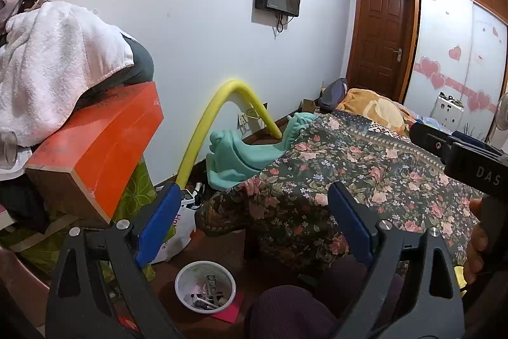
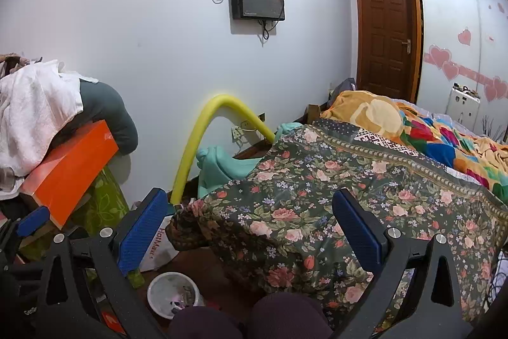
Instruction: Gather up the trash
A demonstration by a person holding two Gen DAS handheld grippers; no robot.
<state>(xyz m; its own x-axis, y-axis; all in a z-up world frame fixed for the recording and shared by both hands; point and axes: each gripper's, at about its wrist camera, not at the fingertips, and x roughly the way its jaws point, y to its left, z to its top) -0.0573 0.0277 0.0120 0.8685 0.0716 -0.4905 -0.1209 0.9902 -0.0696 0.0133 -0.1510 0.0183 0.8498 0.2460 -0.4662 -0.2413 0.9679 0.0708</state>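
A small white trash bin (image 1: 205, 286) stands on the floor below my left gripper, with several bits of trash inside; it also shows in the right wrist view (image 2: 173, 294) at the bottom left. My left gripper (image 1: 254, 223) is open and empty, held above the bin and the edge of the floral bedspread (image 1: 349, 177). My right gripper (image 2: 249, 227) is open and empty over the same bedspread (image 2: 365, 186). The right gripper's body (image 1: 466, 158) shows at the right edge of the left wrist view. No loose trash on the bed is clear to me.
An orange box (image 1: 95, 154) under a white towel (image 1: 47, 62) sits at the left. A yellow foam tube (image 1: 216, 113) arcs by the wall beside a teal cloth (image 1: 235, 158). A white plastic bag (image 1: 181, 231) lies on the floor. My knees (image 2: 247, 320) are below.
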